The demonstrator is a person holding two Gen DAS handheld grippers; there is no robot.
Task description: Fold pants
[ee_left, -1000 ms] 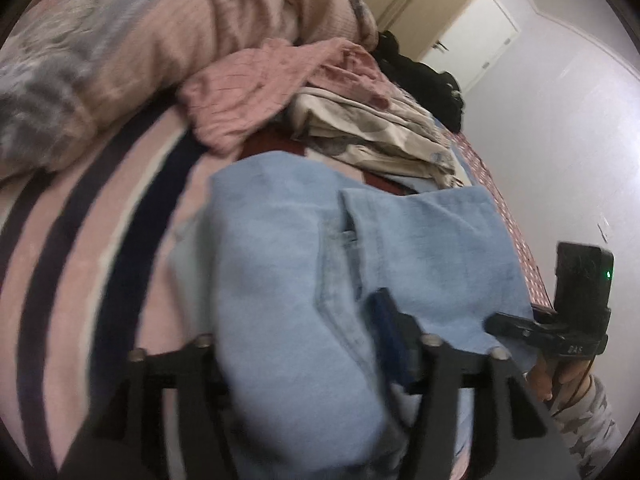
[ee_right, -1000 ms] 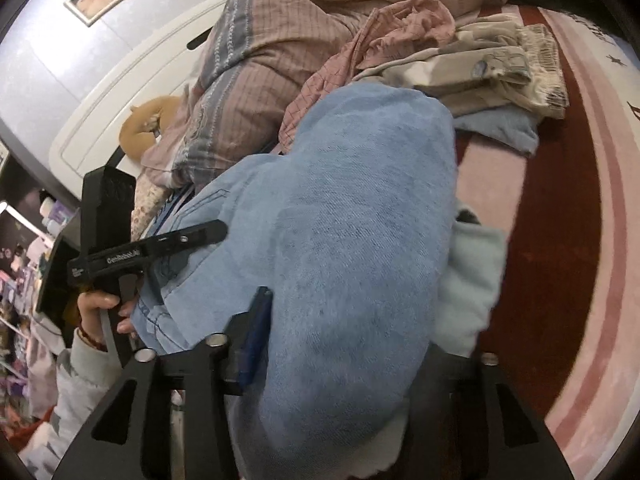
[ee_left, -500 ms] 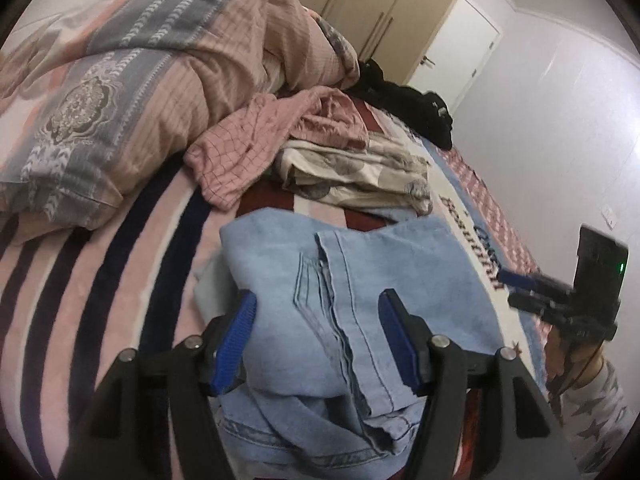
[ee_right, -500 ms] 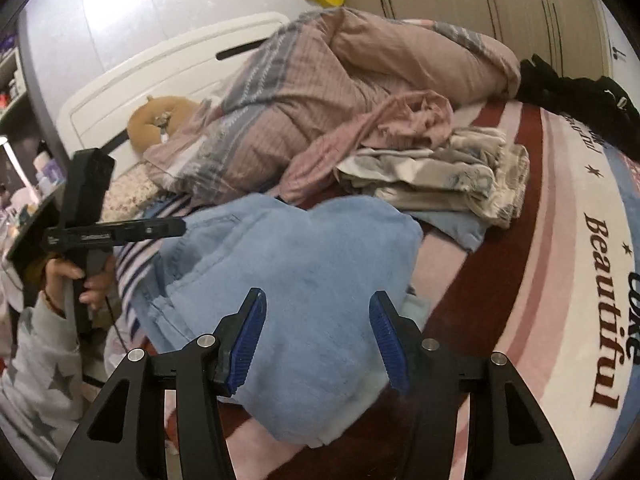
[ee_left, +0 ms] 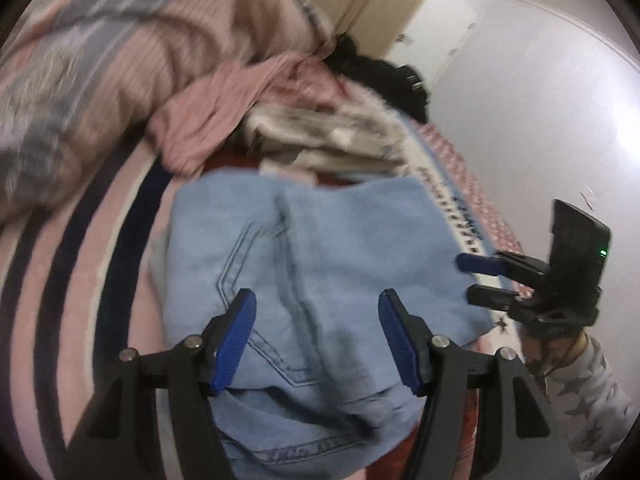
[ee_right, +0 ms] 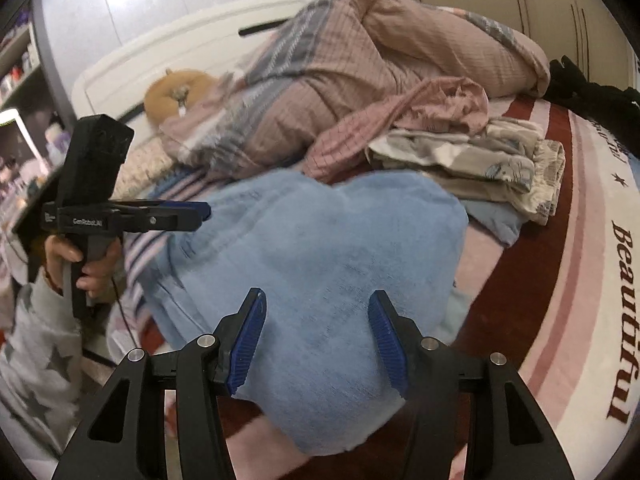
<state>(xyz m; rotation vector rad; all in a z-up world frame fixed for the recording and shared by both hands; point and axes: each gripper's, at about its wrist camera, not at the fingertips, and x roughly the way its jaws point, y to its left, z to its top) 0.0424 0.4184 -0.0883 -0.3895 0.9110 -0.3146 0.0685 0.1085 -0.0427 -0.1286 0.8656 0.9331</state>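
Note:
The light blue denim pants lie folded in a thick bundle on the striped bed; they also show in the right wrist view. My left gripper is open and empty, held just above the pants near their back pocket. My right gripper is open and empty above the other side of the bundle. The right gripper also shows at the right of the left wrist view, and the left gripper at the left of the right wrist view.
A pink checked garment and a folded beige patterned pile lie just behind the pants. A pink and grey quilt is heaped at the headboard. Black clothes lie at the far bed edge.
Both grippers let go of the pants and opened, then drew back and up. The pants now lie folded on the bed.

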